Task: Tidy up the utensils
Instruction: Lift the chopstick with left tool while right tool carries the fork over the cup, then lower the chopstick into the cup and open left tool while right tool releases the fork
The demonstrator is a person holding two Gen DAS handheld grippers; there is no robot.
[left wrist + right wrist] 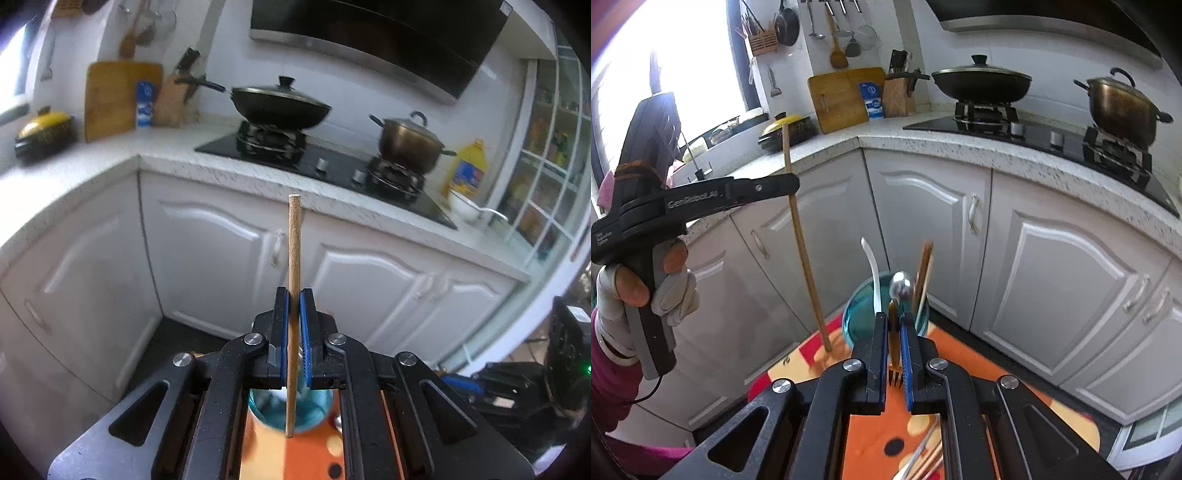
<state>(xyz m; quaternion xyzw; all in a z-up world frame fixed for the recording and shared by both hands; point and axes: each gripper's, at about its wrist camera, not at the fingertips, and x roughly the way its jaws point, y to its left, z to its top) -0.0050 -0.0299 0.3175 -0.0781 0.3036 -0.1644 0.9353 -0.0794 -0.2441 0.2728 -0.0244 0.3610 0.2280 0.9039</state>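
Holding one utensil apiece, both tools are mid-carry above the orange patterned tabletop (964,354). The left gripper (294,295) is clamped on a wooden chopstick (293,258), which stands nearly upright with its lower tip hanging just left of the blue glass cup (857,317). The right gripper (894,317) is closed on a fork (894,376), tines pointing back toward the camera, handle aimed at the cup. That cup sits near the far edge of the tabletop and already holds a white spoon (873,273), a metal spoon (901,286) and what look like wooden sticks. More utensils lie loose at the near edge. The step in hand appears to be delivery: next, each piece needs lining up over the cup's mouth, lowering between the ones already inside, then releasing.
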